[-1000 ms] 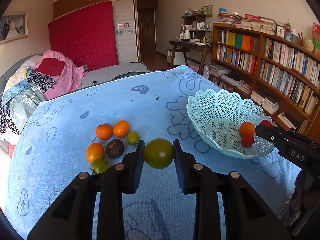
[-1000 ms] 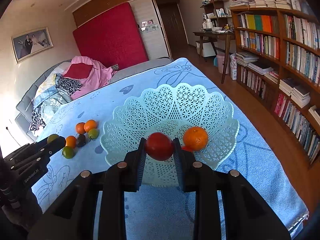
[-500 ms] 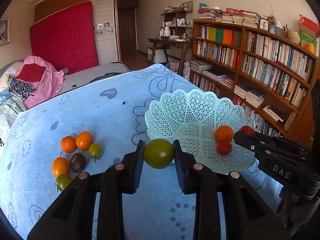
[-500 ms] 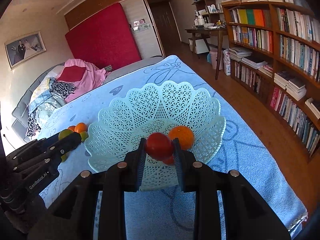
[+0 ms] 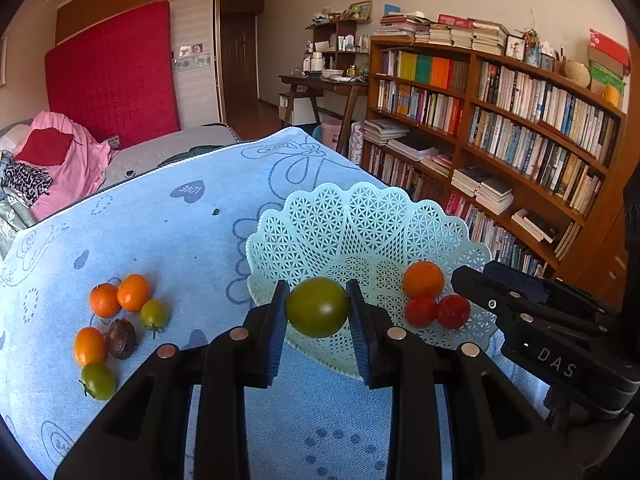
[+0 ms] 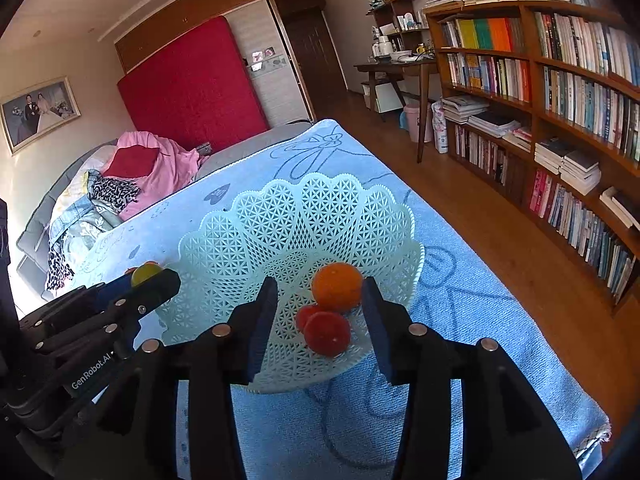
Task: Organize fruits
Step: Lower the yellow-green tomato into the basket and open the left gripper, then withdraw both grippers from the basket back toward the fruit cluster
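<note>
Now: left tool (image 5: 317, 312) clenched on green tomato (image 5: 317, 307) | lattice basket (image 5: 360, 216) just beyond, centre-right | right tool (image 6: 316, 322) released over it

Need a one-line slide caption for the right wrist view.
Open right gripper above the lattice basket, which holds an orange and two red tomatoes.

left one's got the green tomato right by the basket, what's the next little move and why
Probably carry the left hand-held gripper a little farther forward over the basket, then open it. Its green tomato hangs at the near rim, not yet above the floor where the orange and two red tomatoes lie. The right hand-held gripper is open.
</note>
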